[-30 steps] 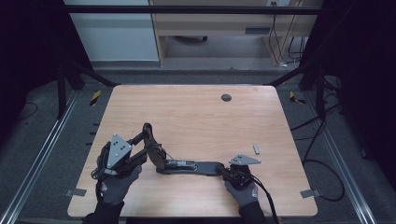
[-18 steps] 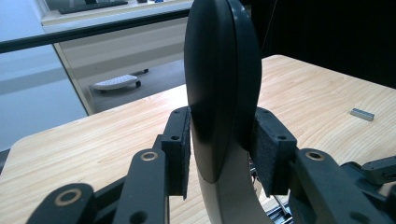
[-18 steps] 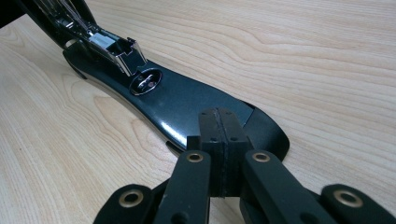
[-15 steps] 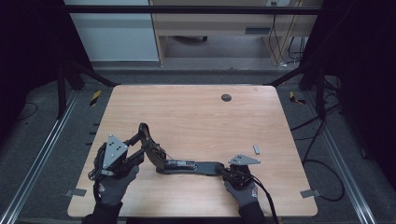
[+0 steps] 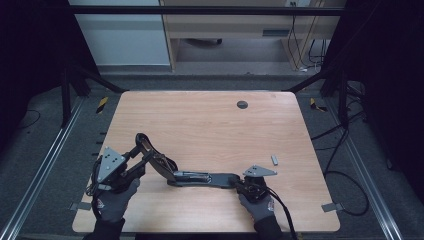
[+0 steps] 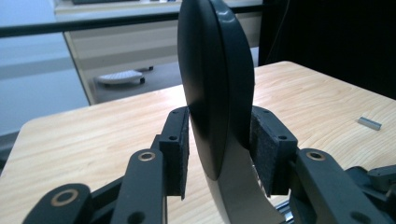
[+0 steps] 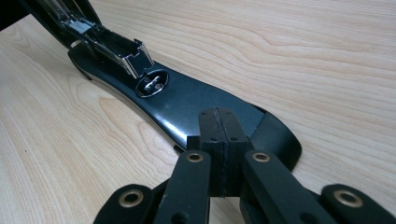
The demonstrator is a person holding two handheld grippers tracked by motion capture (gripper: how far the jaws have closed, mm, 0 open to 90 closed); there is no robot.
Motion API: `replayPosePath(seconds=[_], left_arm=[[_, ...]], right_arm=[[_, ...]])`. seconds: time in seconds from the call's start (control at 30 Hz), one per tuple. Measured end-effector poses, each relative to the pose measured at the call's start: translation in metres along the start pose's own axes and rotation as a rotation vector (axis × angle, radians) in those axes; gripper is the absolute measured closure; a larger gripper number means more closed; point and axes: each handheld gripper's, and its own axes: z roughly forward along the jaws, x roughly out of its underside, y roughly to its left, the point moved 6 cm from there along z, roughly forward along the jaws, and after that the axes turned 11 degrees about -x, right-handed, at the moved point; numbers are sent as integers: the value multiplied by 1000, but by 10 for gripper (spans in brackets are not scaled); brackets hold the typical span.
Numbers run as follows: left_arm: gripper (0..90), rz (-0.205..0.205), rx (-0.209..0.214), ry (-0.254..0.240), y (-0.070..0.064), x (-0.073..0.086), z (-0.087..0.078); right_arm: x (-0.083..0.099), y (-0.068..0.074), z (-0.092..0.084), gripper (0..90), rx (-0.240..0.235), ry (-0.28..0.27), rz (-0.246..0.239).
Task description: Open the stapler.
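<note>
- Item: black stapler (image 5: 195, 176), opened out, lying near the front edge of the counter (image 5: 210, 125), approx. midway betw. its left and right edges.
- Base: flat on the wood, running left-right; metal anvil plate (image 7: 152, 84) and staple channel (image 7: 112, 49) exposed in right gripper view.
- Top arm (image 6: 212, 88): swung up and back, rising toward the left from the hinge; stands upright betw. the pads in left gripper view.
- Left claw (image 5: 142, 155): pinching the raised top arm, one pad on each side of it; gloved hand (image 5: 111, 197) behind, near front-left corner.
- Right claw (image 7: 218, 135): pads pressed together, nothing betw. them, tips resting on the right end of the base; gloved hand (image 5: 257, 205) at the front edge.
- Misc.: small strip of staples (image 5: 274, 159) loose on the counter, right of the stapler, apart from it; round dark grommet (image 5: 242, 104) near the back edge.
</note>
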Motion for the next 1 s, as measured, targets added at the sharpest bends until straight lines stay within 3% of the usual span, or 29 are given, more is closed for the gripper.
replayPosePath(seconds=[0.33, 0.67, 1.0], left_arm=[[585, -94, -6, 0, 20, 13, -2], [568, -142, -23, 12, 33, 24, -3], [549, -119, -33, 14, 37, 26, -4]], right_arm=[[0, 2, 2, 900, -3, 3, -2], [-1, 1, 2, 900, -7, 0, -2], [0, 1, 2, 900, -5, -5, 2]])
